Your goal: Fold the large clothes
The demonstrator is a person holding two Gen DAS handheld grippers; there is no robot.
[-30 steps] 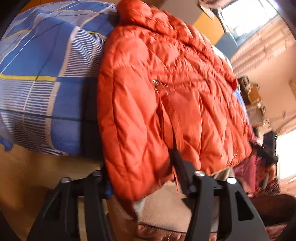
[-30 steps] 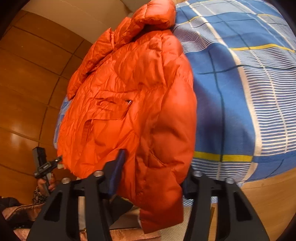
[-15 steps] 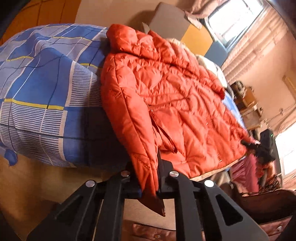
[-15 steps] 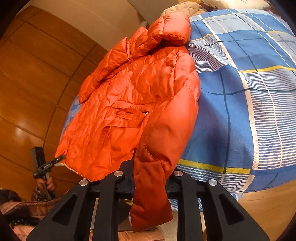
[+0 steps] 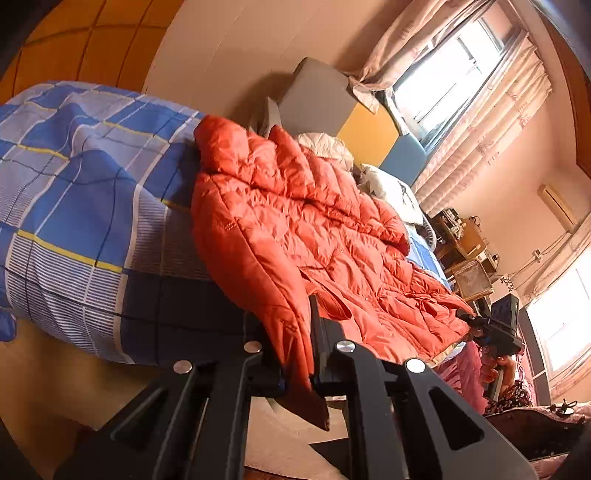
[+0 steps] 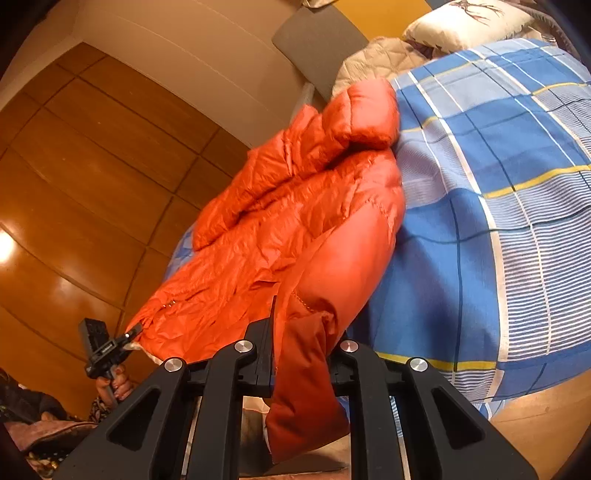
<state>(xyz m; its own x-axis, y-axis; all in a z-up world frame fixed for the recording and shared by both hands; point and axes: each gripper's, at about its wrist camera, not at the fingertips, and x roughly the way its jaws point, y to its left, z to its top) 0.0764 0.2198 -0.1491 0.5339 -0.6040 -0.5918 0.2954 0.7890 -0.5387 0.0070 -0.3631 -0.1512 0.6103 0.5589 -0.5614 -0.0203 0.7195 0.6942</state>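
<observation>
Both claws (image 5: 297,347) (image 6: 301,350) now pinch sleeves (image 5: 258,266), cuffs dangling half-hidden.

A blue plaid bedspread (image 5: 85,206) covers the bed, pillows (image 6: 461,22) at its head, curtains (image 5: 480,140) beside the window.

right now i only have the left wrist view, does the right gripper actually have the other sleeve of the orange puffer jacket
Observer: Yes. The right gripper is closing on that sleeve, with orange fabric between its fingers just above the cuff.
Operator: any bedding caught in there too
Observer: None that I can see. The blue checked duvet lies beside the sleeve, outside the jaws.
</observation>
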